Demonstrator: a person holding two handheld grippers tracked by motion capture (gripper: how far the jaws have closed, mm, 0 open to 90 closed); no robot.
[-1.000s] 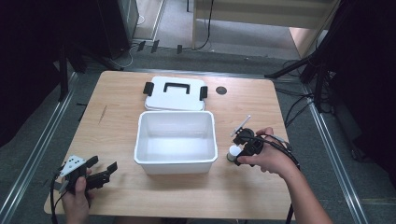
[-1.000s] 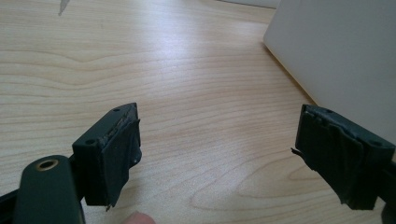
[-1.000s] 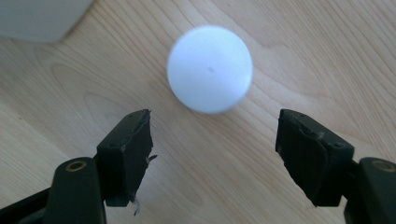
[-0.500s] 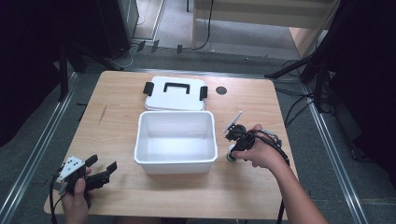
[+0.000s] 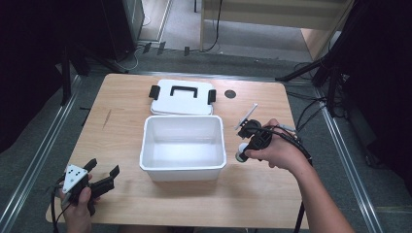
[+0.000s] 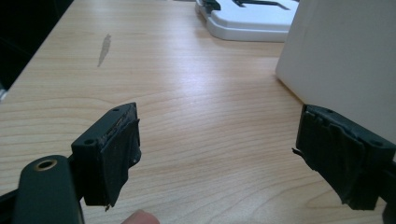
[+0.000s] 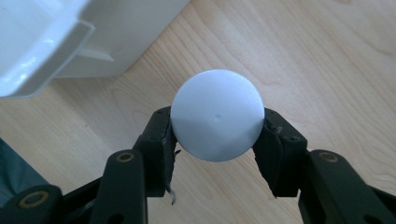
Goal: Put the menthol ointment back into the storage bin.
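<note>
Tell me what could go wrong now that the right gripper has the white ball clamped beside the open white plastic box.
1. The smooth white ball is pinched by the right gripper only at its two sides, so it might squirt out and roll off the wooden table.
2. The white plastic box has a raised rim close by; a low carry could knock the ball against it.

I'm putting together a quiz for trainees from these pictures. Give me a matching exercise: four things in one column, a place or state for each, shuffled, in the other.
Things:
1. ball
2. bin
3. lid
4. left gripper

Places or states:
A. open, with nothing between the jaws
B. flat on the table, behind the bin
C. clamped in the right gripper
D. mid-table, open-topped

Pairs: 1-C, 2-D, 3-B, 4-A
</note>
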